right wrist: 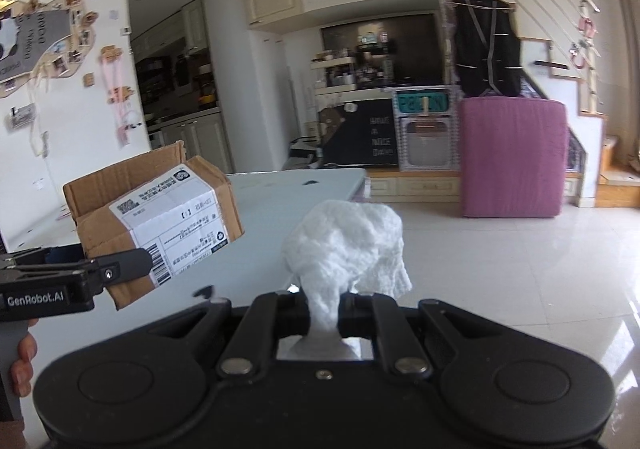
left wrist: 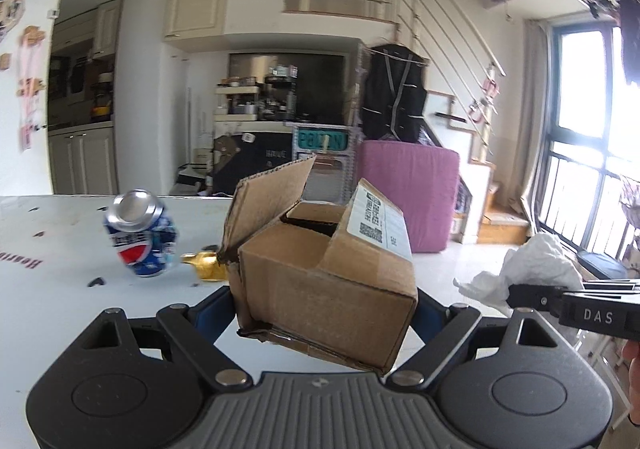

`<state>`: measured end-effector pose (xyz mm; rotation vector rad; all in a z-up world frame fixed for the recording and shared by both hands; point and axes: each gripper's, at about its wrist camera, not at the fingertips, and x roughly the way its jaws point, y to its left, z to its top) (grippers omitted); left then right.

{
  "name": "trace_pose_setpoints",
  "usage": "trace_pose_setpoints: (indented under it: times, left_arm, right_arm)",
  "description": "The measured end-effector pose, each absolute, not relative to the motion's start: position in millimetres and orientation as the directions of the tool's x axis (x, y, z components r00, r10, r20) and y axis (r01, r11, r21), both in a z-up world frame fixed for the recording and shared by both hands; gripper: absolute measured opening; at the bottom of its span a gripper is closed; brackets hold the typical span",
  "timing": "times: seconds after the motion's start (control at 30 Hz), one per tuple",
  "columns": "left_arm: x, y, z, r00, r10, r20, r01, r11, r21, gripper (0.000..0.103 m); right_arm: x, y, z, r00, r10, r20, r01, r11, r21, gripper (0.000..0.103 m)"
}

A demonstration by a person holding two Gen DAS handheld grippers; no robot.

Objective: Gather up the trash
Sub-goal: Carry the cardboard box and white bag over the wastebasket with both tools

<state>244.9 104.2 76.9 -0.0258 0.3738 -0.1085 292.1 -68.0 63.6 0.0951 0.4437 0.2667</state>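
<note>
My left gripper (left wrist: 326, 309) is shut on a small brown cardboard box (left wrist: 320, 273) with open flaps and a white shipping label, held tilted above the white table (left wrist: 60, 289). The box also shows in the right wrist view (right wrist: 160, 221), with the left gripper (right wrist: 132, 269) at its lower edge. My right gripper (right wrist: 324, 311) is shut on a crumpled white paper towel (right wrist: 348, 245), held in the air past the table's right edge. The towel also shows in the left wrist view (left wrist: 532, 269). A crushed blue Pepsi can (left wrist: 140, 235) and a gold foil wrapper (left wrist: 204, 267) lie on the table.
A purple cushion (right wrist: 512, 157) stands on the tiled floor (right wrist: 500, 269) by wooden stairs. A kitchen counter with shelves lies behind. A window (left wrist: 580, 153) is at the far right. Small dark marks dot the table.
</note>
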Motion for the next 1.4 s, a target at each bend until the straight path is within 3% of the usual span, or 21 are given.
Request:
trace_pose_setpoints:
  times: [0.67,1.07,1.4]
  left_arm:
    - [263,-12,50,0.859,-0.251,-0.446,0.276,0.961,-0.009,0.089]
    - [274,-76,0,0.774,-0.308,-0.554,0.355,0.935,-0.024,0.089]
    - [298,-101,-56,0.685,-0.285,-0.670,0.365,0.931,-0.023,0.089]
  right_arm:
    - [265,-176,45,0.899,0.107,-0.425,-0.028,0.982,0.189,0.009]
    - [254,-238,1,0.852,0.019,-0.523,0.095,0.977,0.189,0.009]
    - [258,-263,-31,0.805,0.010,-0.593,0.147,0.965,0.216,0.009]
